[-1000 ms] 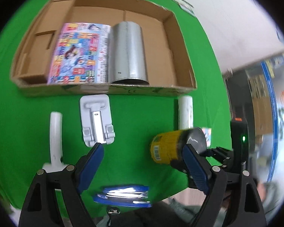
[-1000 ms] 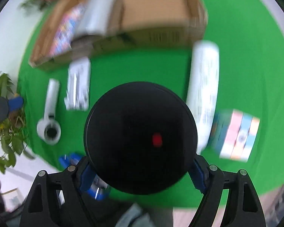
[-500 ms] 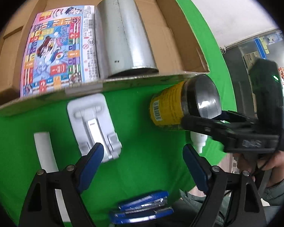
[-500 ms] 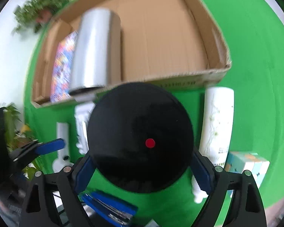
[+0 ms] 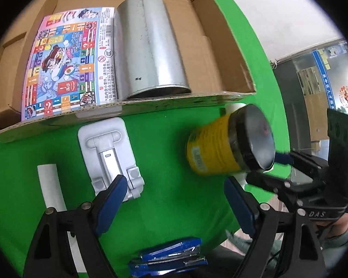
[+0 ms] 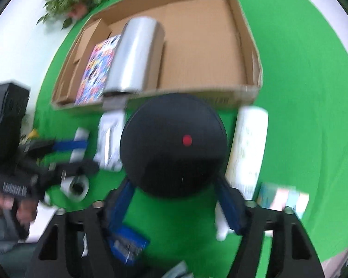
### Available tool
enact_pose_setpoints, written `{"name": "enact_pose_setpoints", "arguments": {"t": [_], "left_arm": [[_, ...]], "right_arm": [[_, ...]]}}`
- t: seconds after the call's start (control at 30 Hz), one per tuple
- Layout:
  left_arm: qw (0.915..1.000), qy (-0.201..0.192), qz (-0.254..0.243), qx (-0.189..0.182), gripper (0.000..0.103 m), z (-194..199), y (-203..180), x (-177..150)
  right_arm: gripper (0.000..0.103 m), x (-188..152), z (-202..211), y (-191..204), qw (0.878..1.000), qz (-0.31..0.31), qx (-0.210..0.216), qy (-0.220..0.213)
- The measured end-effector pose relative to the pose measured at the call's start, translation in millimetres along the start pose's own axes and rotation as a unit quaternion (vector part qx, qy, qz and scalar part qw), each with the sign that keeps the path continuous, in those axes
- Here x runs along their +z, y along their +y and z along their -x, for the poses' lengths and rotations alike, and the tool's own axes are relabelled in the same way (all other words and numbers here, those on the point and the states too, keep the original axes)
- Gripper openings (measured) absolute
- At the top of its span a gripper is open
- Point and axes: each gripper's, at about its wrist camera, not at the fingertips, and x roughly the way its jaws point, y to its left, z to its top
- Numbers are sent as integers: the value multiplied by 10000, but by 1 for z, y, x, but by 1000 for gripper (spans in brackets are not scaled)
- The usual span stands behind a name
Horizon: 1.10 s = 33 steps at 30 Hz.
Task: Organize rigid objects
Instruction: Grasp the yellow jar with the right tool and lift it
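One yellow can with a black lid is what I am handling: it hangs tilted and blurred just in front of the cardboard box's near right corner, over the green cloth, lid turned back toward my right gripper. That gripper's jaws have just been closing. The lid covers their tips in the right wrist view, and the left wrist view shows them only at its rim, so I cannot tell whether the pads press on the can or have slipped off it. I judge the can stiff, smooth-walled and probably weighty, so it could slide. The safe hold is across the yellow body below the lid, not on the lid's edge. My left gripper stands spread wide and empty above the cloth, beside a white bracket. Inside the box a silver cylinder lies against a colourful flat carton, with bare floor to their right. A white bottle lies outside, near the can.
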Motion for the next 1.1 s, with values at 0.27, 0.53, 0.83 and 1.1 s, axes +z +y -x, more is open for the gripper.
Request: {"name": "enact_pose_setpoints", "arguments": {"t": [0.27,0.53,0.83,1.1], "left_arm": [[9999,99,-38,90,86,-10,-3,-17],[9963,-558,-647,-52,86,-14,-2,-6],[9535,-1273,-2729,73,86,-29,-27,-7],[9282,-1531,-3392,22,87,-37,-39,-5]], "right_arm": [[38,-18,-16,-6,9986,-293,282,352],[73,-28,-8,10,9933,698,-197,-901],[73,-23,-30,12,9767,1293,-593,-1610],[74,-4,-48,8,9806,1231,-103,-1525]]}}
